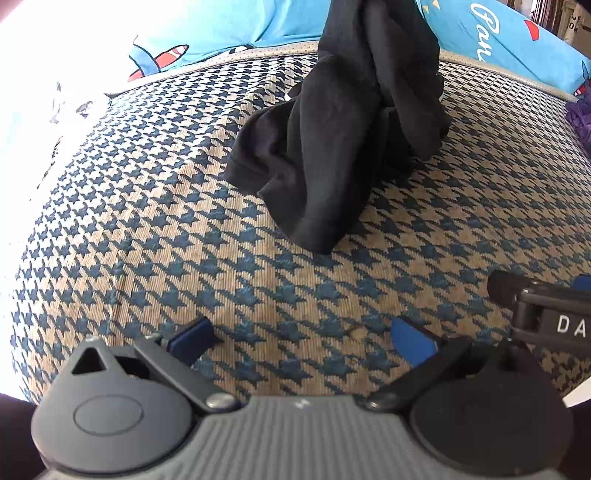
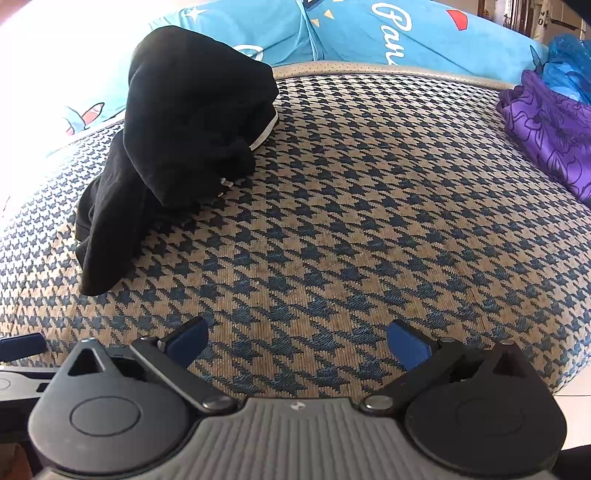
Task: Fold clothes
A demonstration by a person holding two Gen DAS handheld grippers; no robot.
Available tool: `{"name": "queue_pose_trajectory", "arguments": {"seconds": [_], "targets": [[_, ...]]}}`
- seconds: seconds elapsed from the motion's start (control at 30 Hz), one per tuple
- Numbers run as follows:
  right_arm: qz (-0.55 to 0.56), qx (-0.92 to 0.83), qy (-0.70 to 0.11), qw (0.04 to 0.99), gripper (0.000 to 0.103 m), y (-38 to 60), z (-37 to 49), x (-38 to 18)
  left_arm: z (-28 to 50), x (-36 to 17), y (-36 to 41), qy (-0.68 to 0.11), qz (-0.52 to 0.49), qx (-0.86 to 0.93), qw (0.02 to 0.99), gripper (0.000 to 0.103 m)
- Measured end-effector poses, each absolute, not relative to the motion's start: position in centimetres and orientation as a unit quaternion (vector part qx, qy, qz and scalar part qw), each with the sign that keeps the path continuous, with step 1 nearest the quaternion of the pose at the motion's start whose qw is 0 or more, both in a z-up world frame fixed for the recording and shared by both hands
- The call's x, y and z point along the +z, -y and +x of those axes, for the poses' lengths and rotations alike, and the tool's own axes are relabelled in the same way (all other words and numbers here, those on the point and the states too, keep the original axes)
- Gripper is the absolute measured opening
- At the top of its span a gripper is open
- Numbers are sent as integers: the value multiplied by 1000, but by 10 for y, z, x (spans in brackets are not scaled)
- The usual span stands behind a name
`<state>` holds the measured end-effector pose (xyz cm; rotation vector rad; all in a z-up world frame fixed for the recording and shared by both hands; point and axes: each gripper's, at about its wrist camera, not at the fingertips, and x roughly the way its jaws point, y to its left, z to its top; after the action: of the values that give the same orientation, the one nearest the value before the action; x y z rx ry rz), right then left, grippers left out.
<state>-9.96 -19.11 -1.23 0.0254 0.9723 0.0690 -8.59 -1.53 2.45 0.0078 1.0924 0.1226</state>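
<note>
A crumpled black garment [image 1: 332, 140] lies in a heap on the houndstooth cushion [image 1: 147, 221], ahead of my left gripper [image 1: 303, 336]. The left gripper is open and empty, low over the cushion, well short of the garment. In the right wrist view the same black garment [image 2: 177, 140] sits at the far left, with a white trim edge showing. My right gripper [image 2: 297, 341] is open and empty above the cushion [image 2: 369, 221], to the right of the garment. Part of the right gripper [image 1: 546, 314] shows at the right edge of the left wrist view.
Blue printed pillows [image 2: 369, 33] line the back of the cushion. A purple patterned cloth [image 2: 554, 133] lies at the far right, with blue plastic [image 2: 569, 62] behind it. A white patterned cloth [image 1: 55, 110] lies at the far left. The floor [image 2: 576, 384] shows past the cushion's right edge.
</note>
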Motion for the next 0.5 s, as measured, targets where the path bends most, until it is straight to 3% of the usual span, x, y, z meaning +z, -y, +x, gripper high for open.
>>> {"name": "queue_pose_trajectory", "arguments": {"seconds": [0.5], "targets": [[8,35,-465,884,103,190,-100,-3,-75,37,14,-488,9,57,871,103]]}}
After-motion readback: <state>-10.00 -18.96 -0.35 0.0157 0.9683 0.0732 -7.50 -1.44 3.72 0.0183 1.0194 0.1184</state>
